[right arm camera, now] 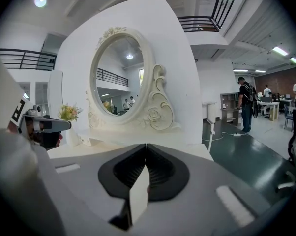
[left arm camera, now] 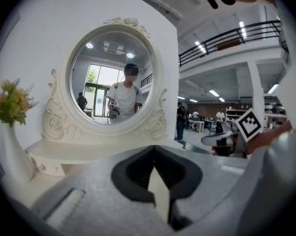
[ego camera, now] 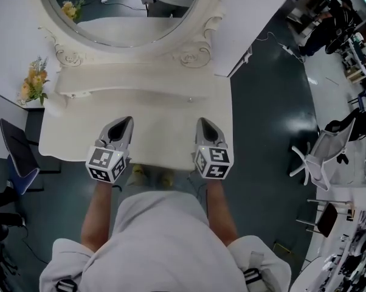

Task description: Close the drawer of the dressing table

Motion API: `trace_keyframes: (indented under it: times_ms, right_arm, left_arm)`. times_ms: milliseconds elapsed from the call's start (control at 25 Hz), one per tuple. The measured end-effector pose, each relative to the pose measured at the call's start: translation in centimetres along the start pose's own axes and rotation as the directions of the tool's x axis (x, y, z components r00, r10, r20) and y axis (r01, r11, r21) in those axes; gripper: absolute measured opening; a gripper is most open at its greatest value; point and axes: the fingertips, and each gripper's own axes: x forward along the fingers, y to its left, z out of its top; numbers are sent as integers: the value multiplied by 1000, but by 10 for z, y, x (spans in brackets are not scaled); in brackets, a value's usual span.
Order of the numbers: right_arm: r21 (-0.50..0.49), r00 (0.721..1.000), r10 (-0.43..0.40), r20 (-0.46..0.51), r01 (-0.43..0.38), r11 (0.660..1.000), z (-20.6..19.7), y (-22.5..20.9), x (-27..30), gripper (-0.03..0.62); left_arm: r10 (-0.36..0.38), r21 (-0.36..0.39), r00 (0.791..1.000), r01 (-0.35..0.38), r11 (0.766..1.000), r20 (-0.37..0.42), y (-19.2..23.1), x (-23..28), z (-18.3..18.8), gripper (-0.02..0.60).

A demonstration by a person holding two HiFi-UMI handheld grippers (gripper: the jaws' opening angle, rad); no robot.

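While the person stood close against the front of the dressing table [ego camera: 165, 117], shoes [ego camera: 137, 174] tucked just under its near edge, the left gripper [ego camera: 124, 121] and the right gripper [ego camera: 205, 123] hung side by side above the bare top, a little in from that edge. Each gripper view showed its jaws pressed together at the tips with nothing pinched between them. No drawer front stood out past the near edge in the head view, which ran as one unbroken line. I judged from this that the drawer lay pushed home under the top or in the raised shelf [ego camera: 128, 90], where a small knob [ego camera: 190, 100] sat flush, so the closing looked done. Only drawing the hands clear seemed left, though no view showed the drawer face squarely enough to be sure. Ahead of the tips the top was open as far as the shelf, so the edges to mind were that shelf lip and the carved foot of the mirror [ego camera: 122, 17] beyond it. A vase of flowers [ego camera: 32, 85] stood at the far left corner, well apart from the left gripper. To the right the table ended just beside the right gripper, with dark floor past it and an office chair [ego camera: 320, 157] well off
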Motion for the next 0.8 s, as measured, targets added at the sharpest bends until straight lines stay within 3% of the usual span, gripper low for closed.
trace_keyframes:
  times_ms: [800]
  right_arm:
    - [-77, 996, -14, 90, 21, 997, 50, -8, -41, 3]
  left_arm:
    - [44, 32, 992, -48, 998, 122, 7, -10, 54, 0]
